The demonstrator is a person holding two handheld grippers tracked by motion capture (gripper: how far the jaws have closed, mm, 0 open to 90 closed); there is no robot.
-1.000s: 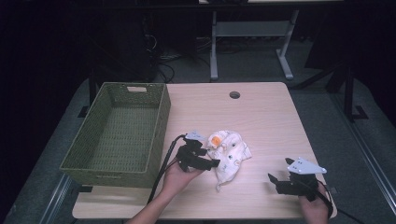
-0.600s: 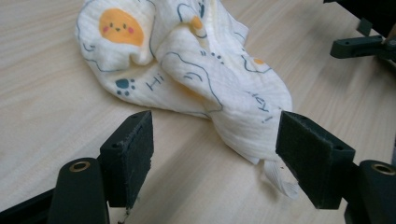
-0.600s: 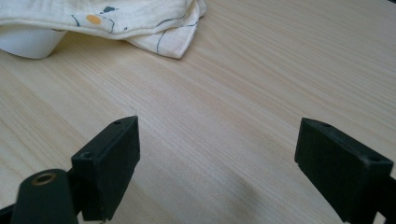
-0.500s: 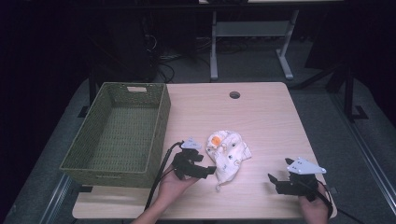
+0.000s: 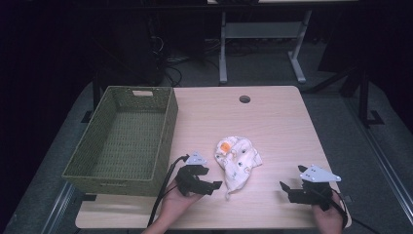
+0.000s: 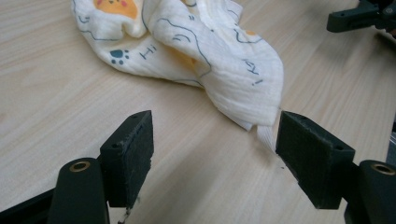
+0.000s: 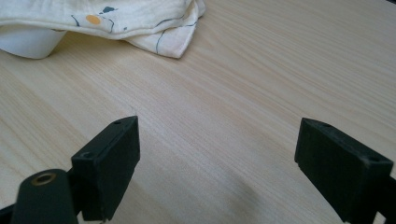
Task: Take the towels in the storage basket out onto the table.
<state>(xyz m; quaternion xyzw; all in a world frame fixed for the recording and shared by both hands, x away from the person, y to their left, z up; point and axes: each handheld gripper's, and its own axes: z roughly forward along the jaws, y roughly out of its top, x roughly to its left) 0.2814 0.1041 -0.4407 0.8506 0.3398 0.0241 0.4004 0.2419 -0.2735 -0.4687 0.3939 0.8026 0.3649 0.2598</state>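
Cloth (image 5: 237, 163) lies crumpled mid-table (image 5: 272, 122), just right of basket (image 5: 122, 141). L gripper (image 5: 207, 186) by its near corner, jaws spread, nothing pinched. R gripper (image 5: 287, 187) well apart to the right, jaws spread, empty.

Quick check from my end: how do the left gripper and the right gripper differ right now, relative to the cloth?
The left gripper sits right at the cloth's lower tip, while the right gripper waits well apart from the cloth, over bare table. In the left gripper view, the cloth's corner lies beside one of its fingers; the right gripper's fingers frame nothing but wood. Both stand open, holding nothing.
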